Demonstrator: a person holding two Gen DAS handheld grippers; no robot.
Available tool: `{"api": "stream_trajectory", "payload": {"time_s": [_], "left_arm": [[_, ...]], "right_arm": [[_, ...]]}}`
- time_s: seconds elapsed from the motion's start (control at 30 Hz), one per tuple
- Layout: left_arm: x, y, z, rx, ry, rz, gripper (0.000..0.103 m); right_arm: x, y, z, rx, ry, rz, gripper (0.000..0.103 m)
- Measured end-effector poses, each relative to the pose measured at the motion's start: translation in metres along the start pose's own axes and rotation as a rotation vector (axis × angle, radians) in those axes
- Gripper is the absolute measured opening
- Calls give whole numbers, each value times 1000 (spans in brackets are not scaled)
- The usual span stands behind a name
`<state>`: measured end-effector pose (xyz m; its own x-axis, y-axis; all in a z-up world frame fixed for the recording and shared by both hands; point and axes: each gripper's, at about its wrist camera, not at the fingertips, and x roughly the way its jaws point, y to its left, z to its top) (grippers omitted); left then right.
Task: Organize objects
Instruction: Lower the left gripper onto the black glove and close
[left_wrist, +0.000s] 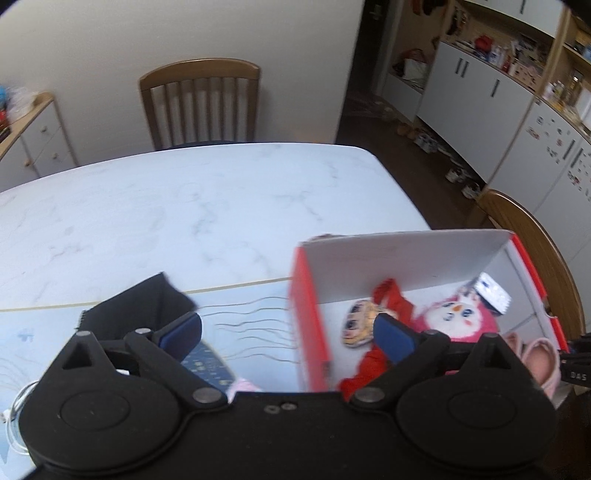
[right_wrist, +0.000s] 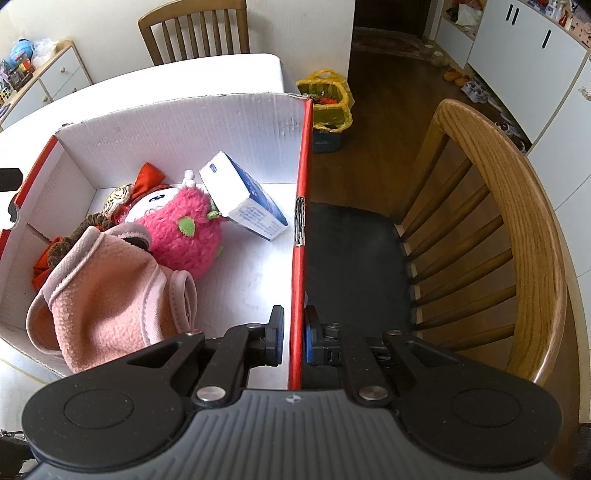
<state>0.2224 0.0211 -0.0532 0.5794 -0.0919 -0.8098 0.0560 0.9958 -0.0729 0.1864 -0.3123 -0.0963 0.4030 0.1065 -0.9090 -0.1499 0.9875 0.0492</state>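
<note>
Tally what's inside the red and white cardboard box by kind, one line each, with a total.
Soft toys: 2, a fuzzy pink plush toy and a rag doll in red clothes
Cartons: 1, a small blue and white carton
Clothing: 1, a pink fleece garment
Total: 4

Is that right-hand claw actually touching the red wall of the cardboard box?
Touching. In the right wrist view the right gripper has its blue pads clamped on both faces of the box's red wall.

The letters "DAS" show on a black strap (left_wrist: 576, 374); the blue-white carton's (right_wrist: 245, 197) print is illegible.
</note>
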Motion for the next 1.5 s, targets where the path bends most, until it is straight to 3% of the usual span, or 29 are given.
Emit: {"api": "stream_trajectory", "payload": {"time_s": [0.33,0.53,0.73,1.2,1.5], "left_arm": [[1,52,1,-60,-11,73,102],[22,90,1,-115,16,145,102],[55,119,-4,-201,67,170,102],[109,132,-6,-260,126,181,102],[117,126,-8,-224,117,207,100]], "right_arm": [[-4,4,2,-7,7,-20,11],[-4,6,4,-10,15,-30,11],[-3,7,5,-10,25,-36,11],[3,9,6,4,51,-57,11],[2,9,6,11,52,-56,11]]}}
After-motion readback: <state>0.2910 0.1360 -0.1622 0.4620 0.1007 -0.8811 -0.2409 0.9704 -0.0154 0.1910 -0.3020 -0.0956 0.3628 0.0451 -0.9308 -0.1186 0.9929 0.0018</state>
